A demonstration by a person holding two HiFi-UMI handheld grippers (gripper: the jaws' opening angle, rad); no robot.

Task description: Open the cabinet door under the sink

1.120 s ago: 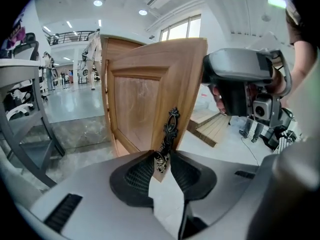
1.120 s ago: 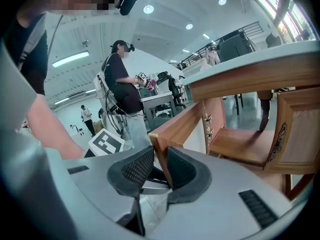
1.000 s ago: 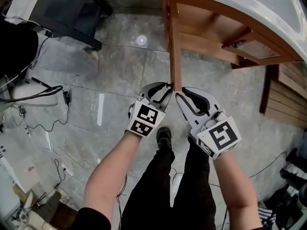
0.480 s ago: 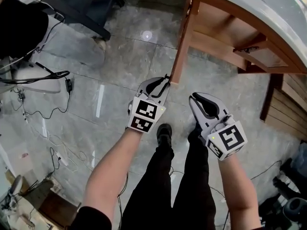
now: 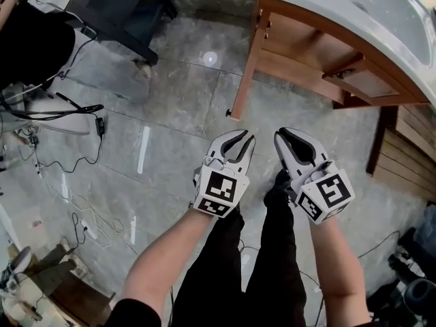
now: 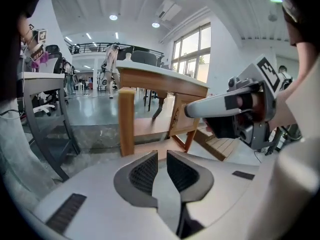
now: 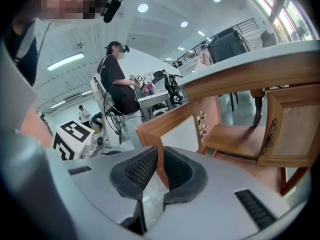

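The wooden cabinet door (image 5: 246, 63) under the white sink counter (image 5: 354, 12) stands swung open, its free edge toward me; the cabinet's inside shelf (image 5: 306, 53) shows. Both grippers hang back from the door, above the floor. My left gripper (image 5: 246, 142) has just been closing; a narrow gap remains and nothing is between its pads. My right gripper (image 5: 281, 136) has also narrowed and holds nothing. In the left gripper view the door edge (image 6: 126, 119) stands beyond the left gripper (image 6: 162, 156). In the right gripper view the door (image 7: 165, 126) shows behind the right gripper (image 7: 160, 154).
Cables and a power strip (image 5: 88, 227) lie on the grey tiled floor at left. A black table frame (image 5: 116, 19) stands at upper left, and a slatted wooden platform (image 5: 409, 142) lies at right. Another person (image 7: 117, 84) stands in the background.
Both grippers were at the door's lower edge a second ago; the right came off first, then the left let go. Both have drawn back toward me and their jaws have narrowed.
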